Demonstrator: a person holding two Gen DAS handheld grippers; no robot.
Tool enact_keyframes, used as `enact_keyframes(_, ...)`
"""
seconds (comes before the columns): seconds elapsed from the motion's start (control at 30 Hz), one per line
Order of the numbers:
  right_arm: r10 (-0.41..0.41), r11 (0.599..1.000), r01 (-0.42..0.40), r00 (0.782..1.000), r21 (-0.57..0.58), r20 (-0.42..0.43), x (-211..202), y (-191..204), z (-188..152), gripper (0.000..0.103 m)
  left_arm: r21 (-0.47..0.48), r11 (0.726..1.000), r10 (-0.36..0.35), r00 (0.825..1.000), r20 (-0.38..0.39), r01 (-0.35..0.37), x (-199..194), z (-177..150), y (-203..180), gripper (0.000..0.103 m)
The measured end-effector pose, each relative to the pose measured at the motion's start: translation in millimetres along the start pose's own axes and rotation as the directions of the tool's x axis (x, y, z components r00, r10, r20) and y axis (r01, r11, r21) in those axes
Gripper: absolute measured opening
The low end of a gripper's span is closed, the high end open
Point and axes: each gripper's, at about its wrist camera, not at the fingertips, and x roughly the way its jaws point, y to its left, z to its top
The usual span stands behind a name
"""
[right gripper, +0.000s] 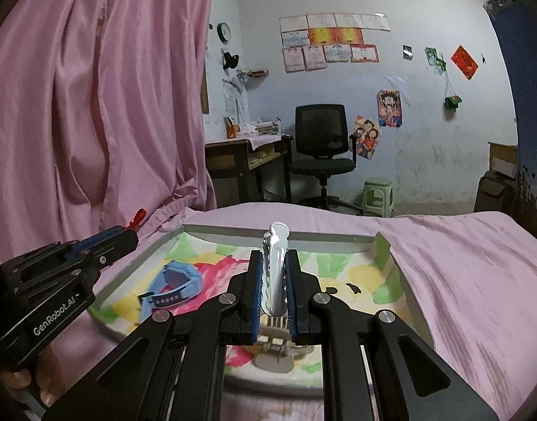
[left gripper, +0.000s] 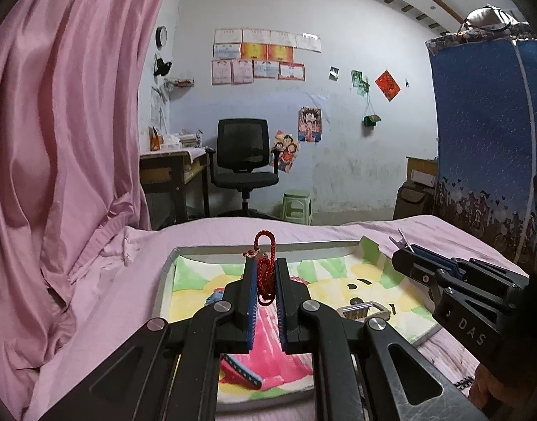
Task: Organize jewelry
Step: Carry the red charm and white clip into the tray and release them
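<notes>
Over the bed's tray (left gripper: 268,247), left tool (left gripper: 266,266) pinching red cord (left gripper: 265,259), right tool (right gripper: 276,263) hair clip (right gripper: 277,266).

You've got a bed under a pale pink sheet (right gripper: 461,256), wrinkled toward the right and bunched at the far left by the pink curtain (right gripper: 93,105). Lying flat on it is a shallow grey-rimmed tray (left gripper: 268,246), lined with a colourful painted sheet. The bedsheet laps over the tray's right edge. Inside the tray rest a blue watch band (right gripper: 177,286) and a metal clip (left gripper: 365,310).
</notes>
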Motion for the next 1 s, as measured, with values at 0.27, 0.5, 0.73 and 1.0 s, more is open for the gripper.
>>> enact_keyframes(0.27,-0.014,0.999,0.016,0.998,0.036,-0.055,28,-13,-1,0.011,-0.03,0.999,-0.019,0.997,-0.069,0.017,32,5,1,0.009)
enact_keyframes(0.5,-0.018,0.996,0.031,0.986,0.078,-0.168,53,-24,-9,0.011,-0.04,0.998,-0.062,0.975,-0.215,0.054,64,3,2,0.009)
enact_keyframes(0.73,-0.014,0.994,0.044,0.959,0.101,-0.282,70,-34,-19,0.011,-0.049,0.993,-0.115,0.919,-0.377,0.104,92,-7,-2,0.009)
enact_keyframes(1.0,-0.026,0.987,0.081,0.932,0.138,-0.362,80,-48,-28,0.011,-0.071,0.991,-0.135,0.871,-0.472,0.114,107,-16,-1,0.009)
